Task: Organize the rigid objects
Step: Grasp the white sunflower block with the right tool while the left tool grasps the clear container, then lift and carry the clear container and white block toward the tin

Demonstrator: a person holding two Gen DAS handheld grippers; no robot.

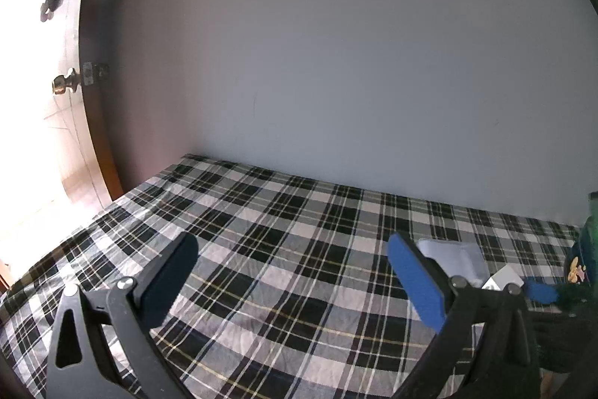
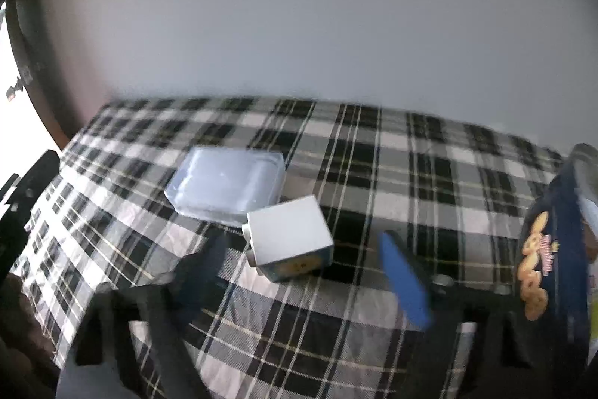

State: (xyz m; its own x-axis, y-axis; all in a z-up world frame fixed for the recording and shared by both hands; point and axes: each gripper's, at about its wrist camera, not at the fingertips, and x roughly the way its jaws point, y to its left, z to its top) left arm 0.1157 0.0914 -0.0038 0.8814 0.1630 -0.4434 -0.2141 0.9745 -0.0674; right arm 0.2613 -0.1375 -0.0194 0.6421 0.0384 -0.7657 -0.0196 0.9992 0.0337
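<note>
A clear plastic box (image 2: 228, 184) lies on the plaid bed cover (image 2: 373, 174). A small silver-white box (image 2: 287, 236) with a blue and yellow face lies just in front of it, touching its near corner. A dark blue cookie package (image 2: 549, 268) stands at the right edge. My right gripper (image 2: 302, 272) is open and empty, with the small box between and just beyond its fingertips. My left gripper (image 1: 291, 279) is open and empty over bare cover; the clear box (image 1: 452, 255) and small box (image 1: 502, 277) show behind its right finger.
A plain wall (image 1: 336, 62) backs the bed. An open wooden door (image 1: 93, 100) with a brass knob (image 1: 65, 85) stands at the left. The cookie package (image 1: 579, 264) and a green-tinted container (image 1: 592, 212) stand at the far right.
</note>
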